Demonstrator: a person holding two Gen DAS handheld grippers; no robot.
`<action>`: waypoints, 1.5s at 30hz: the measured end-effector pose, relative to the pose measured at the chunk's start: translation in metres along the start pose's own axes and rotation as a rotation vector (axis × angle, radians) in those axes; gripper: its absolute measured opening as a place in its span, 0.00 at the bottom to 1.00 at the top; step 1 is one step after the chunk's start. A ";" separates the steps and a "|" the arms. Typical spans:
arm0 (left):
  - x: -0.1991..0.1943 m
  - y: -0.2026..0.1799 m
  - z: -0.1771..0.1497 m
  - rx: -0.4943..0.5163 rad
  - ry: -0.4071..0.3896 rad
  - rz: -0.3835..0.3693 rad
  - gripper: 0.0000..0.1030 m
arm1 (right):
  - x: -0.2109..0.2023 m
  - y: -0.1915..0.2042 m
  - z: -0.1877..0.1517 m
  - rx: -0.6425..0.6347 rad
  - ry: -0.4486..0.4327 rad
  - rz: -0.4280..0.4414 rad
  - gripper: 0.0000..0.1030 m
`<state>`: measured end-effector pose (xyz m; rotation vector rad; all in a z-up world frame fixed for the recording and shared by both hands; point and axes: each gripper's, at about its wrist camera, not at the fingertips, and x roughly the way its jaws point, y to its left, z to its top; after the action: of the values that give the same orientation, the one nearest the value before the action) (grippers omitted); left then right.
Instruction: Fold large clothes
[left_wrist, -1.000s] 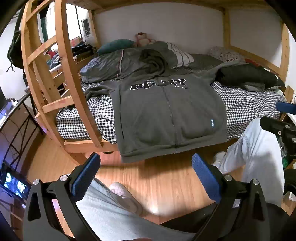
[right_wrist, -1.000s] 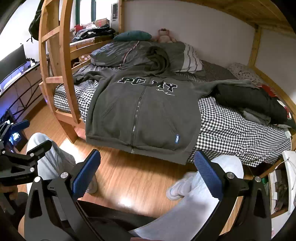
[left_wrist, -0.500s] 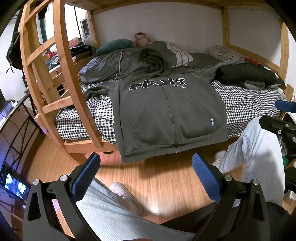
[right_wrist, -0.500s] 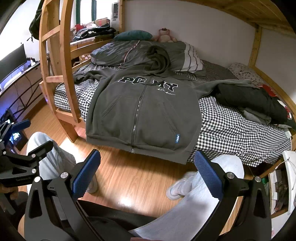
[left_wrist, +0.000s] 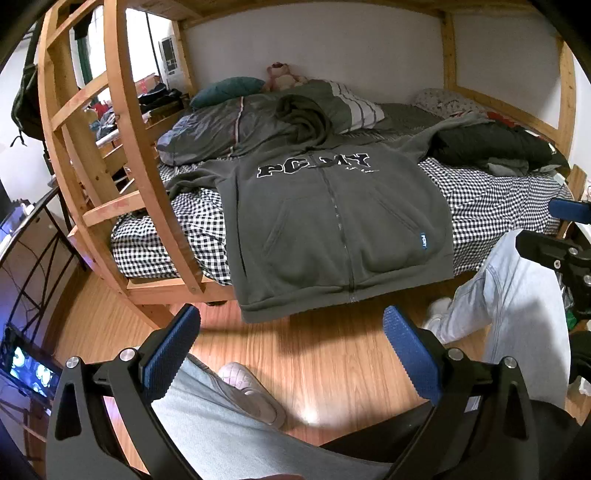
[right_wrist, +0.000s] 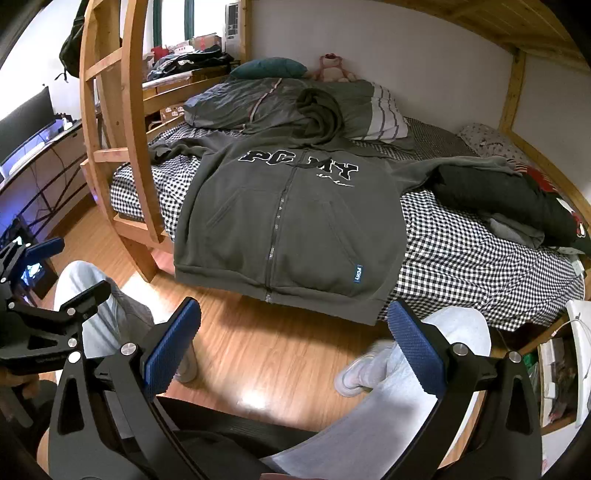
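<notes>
The grey hoodie (left_wrist: 332, 229) lies front-up and spread flat on the bed (left_wrist: 491, 203), its hem hanging over the edge, well ahead of both tongs. The left tongs (left_wrist: 291, 332) and right tongs (right_wrist: 295, 332) gape wide over the floor (right_wrist: 266, 354), gripping nothing.

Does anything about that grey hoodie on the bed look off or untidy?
The grey hoodie lies zipped and face up, but its hem hangs over the edge of the bed, its hood is bunched, and one sleeve runs under a pile of dark clothes. Nothing looks damaged.
</notes>
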<state>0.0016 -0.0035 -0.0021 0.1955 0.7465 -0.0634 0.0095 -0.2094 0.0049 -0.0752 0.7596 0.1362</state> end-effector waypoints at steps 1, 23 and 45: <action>0.000 0.000 0.000 0.000 -0.001 0.000 0.95 | 0.000 0.000 0.001 0.000 0.000 0.001 0.97; 0.004 -0.001 -0.002 0.012 0.005 0.000 0.95 | -0.001 0.001 0.001 -0.004 0.000 -0.001 0.97; 0.202 0.049 0.115 -0.235 0.146 -0.038 0.95 | 0.171 -0.043 0.111 0.067 0.003 0.206 0.97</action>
<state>0.2322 0.0238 -0.0493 -0.0389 0.8959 0.0032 0.2138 -0.2229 -0.0321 0.0667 0.7738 0.3069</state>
